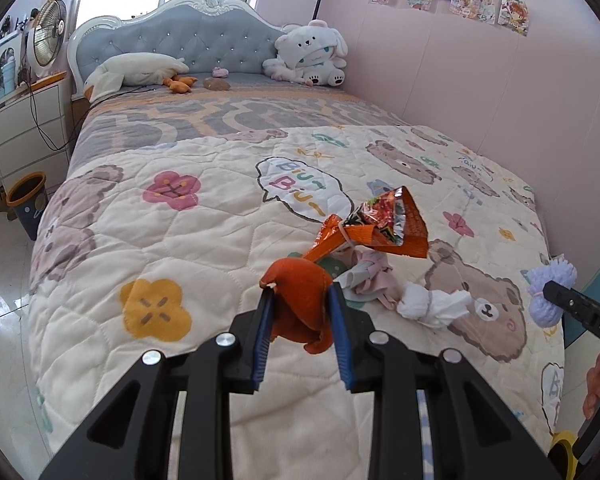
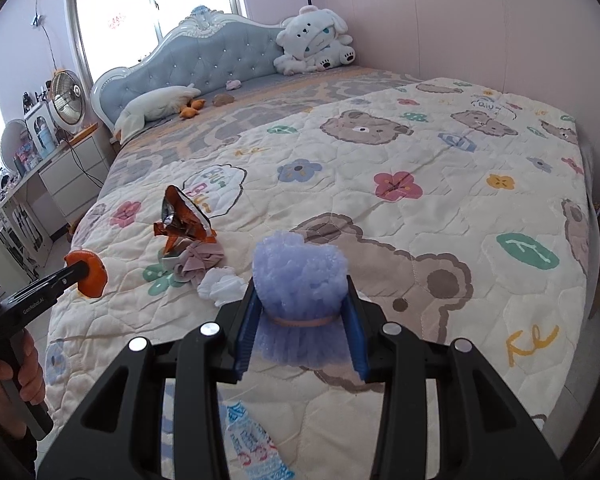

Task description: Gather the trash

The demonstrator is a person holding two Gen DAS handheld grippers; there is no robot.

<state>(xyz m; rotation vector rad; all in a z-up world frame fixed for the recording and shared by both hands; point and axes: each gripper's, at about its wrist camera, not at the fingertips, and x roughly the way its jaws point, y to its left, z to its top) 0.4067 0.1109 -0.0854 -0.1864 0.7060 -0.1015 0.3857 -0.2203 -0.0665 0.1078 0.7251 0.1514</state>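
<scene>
Currently, a crumpled orange peel (image 1: 300, 300) is clamped by the left gripper (image 1: 302, 304) fingers; a lavender foam bundle (image 2: 300, 280) is clamped by the right gripper (image 2: 302, 312). An orange foil wrapper (image 1: 380, 224) is seen at 1 o'clock on the quilted bed (image 1: 180, 240).

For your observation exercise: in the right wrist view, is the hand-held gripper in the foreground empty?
No, the right hand-held gripper is shut on a fluffy lilac bundle tied with a band.

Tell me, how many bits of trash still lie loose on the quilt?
3: an orange snack wrapper, a crumpled pinkish cloth wad beside it, and a white tissue wad nearest the foot. More may hide beneath them.
</scene>
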